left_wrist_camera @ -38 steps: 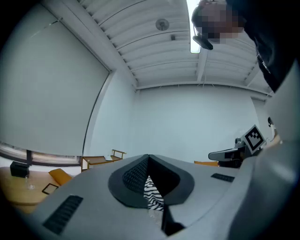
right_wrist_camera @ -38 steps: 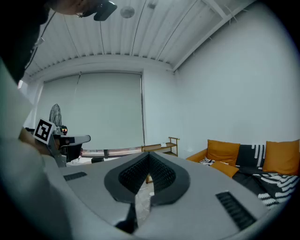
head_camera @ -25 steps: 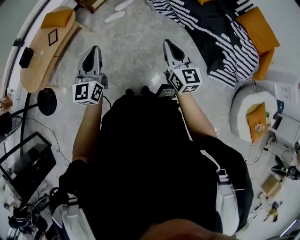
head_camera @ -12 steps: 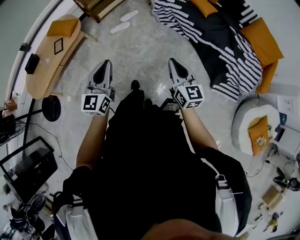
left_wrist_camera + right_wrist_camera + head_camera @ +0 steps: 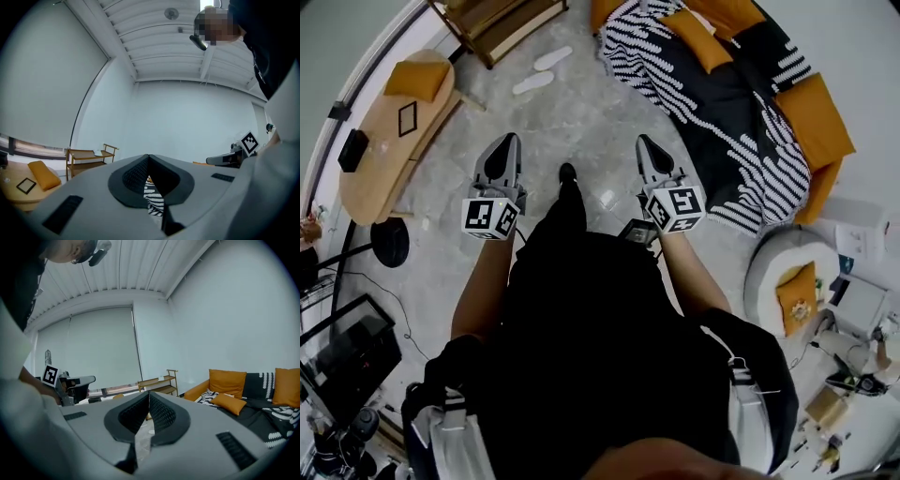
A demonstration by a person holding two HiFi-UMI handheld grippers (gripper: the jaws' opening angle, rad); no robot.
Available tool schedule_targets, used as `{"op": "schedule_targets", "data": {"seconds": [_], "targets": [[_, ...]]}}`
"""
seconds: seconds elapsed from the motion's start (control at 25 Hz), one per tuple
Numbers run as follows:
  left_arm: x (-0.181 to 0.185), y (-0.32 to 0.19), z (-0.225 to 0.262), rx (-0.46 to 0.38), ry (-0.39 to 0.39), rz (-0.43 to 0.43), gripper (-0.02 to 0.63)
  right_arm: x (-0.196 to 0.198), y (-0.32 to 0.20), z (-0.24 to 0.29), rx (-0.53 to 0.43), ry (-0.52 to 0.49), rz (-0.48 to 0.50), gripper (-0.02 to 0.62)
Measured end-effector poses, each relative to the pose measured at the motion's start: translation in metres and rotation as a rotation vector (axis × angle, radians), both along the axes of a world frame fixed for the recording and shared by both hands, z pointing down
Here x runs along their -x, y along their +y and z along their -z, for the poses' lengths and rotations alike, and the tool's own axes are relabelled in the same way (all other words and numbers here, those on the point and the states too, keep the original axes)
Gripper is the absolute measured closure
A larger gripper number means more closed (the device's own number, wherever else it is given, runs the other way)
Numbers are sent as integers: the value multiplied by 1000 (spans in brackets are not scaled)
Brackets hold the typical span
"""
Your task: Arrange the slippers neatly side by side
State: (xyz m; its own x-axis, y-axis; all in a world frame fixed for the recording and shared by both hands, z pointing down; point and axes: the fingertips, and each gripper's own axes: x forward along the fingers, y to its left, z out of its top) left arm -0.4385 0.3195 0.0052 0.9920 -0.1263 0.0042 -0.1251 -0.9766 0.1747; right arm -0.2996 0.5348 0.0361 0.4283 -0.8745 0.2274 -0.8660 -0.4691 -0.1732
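Person in black clothing, seen from above by the head camera, standing on a pale stone floor (image 5: 581, 112) with a handheld gripper in each hand.

The left gripper (image 5: 504, 148) and the right gripper (image 5: 648, 150) both point forward at about waist height, level with each other. The left gripper view and the right gripper view each show the two jaws pressed together at the tips, with nothing between them. Neither tool carries anything, which probably suits walking, not picking up.

The slippers (image 5: 542, 71), a white pair, lie on the floor well ahead of the person, far from both grippers. They are just in front of a wooden shelf cart (image 5: 502, 21). They are staggered, one further forward than the other, so they do not yet sit evenly side by side.

A sofa (image 5: 811, 103) draped with a black-and-white striped blanket (image 5: 694, 89) fills the upper right. An oval wooden table (image 5: 384, 141) with an orange cushion (image 5: 416, 79) stands on the left.

The arranging appears not to have begun. The person likely needs to get closer before the jaws open.
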Motion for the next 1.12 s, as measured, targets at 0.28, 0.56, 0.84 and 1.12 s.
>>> {"op": "schedule_targets", "data": {"seconds": [0.28, 0.56, 0.84, 1.12], "targets": [[-76, -80, 2, 12, 9, 27, 592, -87, -68, 12, 17, -3, -12, 563], [-129, -149, 3, 31, 29, 71, 592, -144, -136, 21, 18, 4, 14, 563], [-162, -187, 1, 151, 82, 110, 592, -182, -173, 18, 20, 3, 19, 563], [-197, -203, -11, 158, 61, 114, 592, -220, -192, 14, 3, -14, 25, 563]]}}
